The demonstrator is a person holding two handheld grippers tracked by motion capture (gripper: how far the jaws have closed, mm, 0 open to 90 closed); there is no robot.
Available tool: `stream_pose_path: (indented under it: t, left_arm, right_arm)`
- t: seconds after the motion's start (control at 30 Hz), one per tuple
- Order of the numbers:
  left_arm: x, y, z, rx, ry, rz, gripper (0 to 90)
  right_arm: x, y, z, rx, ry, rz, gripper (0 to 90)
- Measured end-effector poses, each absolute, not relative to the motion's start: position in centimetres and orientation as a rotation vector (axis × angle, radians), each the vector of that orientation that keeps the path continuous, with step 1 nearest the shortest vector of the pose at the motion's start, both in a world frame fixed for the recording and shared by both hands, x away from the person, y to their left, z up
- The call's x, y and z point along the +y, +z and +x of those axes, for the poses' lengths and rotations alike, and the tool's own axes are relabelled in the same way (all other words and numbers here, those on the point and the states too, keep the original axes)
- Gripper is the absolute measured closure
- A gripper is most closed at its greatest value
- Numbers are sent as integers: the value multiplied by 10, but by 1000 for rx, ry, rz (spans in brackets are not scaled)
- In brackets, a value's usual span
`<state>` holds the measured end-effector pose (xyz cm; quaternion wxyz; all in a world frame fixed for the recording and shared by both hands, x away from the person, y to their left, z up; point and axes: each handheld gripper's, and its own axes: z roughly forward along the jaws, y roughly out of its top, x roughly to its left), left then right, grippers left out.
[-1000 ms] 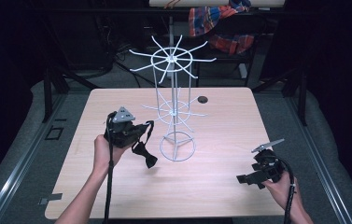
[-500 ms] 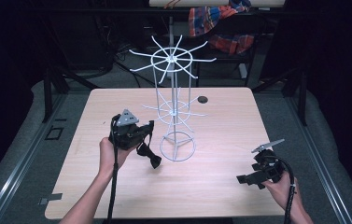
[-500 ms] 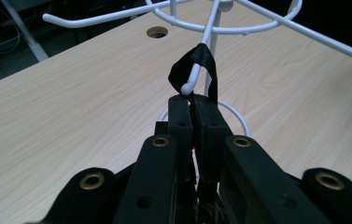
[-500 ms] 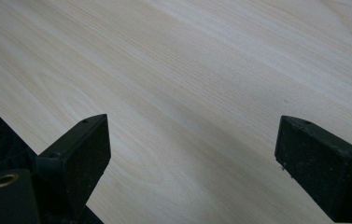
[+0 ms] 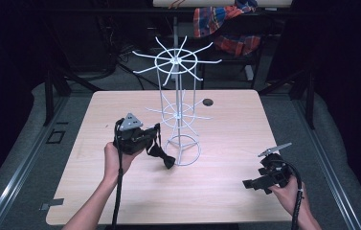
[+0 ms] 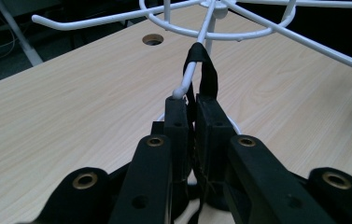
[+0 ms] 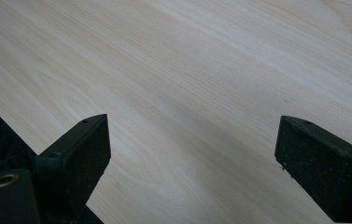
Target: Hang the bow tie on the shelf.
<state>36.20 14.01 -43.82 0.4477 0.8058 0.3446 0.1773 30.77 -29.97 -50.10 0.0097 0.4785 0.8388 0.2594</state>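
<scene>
On the pale wooden tabletop (image 5: pixel 120 201) stands a white wire hook rack (image 5: pixel 177 98). The left gripper (image 6: pixel 193 109) pinches a black bow tie (image 5: pixel 161 154) whose strap loops over a lower hook. The right gripper (image 7: pixel 190 154) gapes empty.

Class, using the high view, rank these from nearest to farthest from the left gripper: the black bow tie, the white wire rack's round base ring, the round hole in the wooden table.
1. Black bow tie: hanging just right of the left gripper.
2. White wire rack's round base ring: further right.
3. Round hole: towards the table's far edge.
</scene>
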Motion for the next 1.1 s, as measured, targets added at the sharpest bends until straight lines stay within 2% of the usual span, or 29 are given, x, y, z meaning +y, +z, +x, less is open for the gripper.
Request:
stream_pose_path:
  t: [0.17, 0.4, 0.63, 0.73, 0.87, 1.1]
  left_arm:
    - [140, -439, 362, 853, 433, 2003, 763]
    - [143, -440, 364, 877, 428, 2022, 569]
    - [144, -440, 359, 908, 437, 2044, 312]
    - [145, -439, 358, 918, 433, 2050, 244]
    - [146, -440, 357, 932, 430, 2052, 174]
    - [148, -441, 352, 945, 443, 2064, 115]
  right_arm:
    - [-300, -501, 308, 2621, 819, 1495, 100]
    - [-298, -504, 314, 2633, 825, 1493, 101]
    - [-299, -503, 312, 2631, 833, 1487, 100]
    - [-300, -503, 310, 2624, 839, 1490, 100]
    - [-303, -503, 307, 2616, 832, 1509, 100]
    - [-303, -502, 304, 2611, 833, 1509, 100]
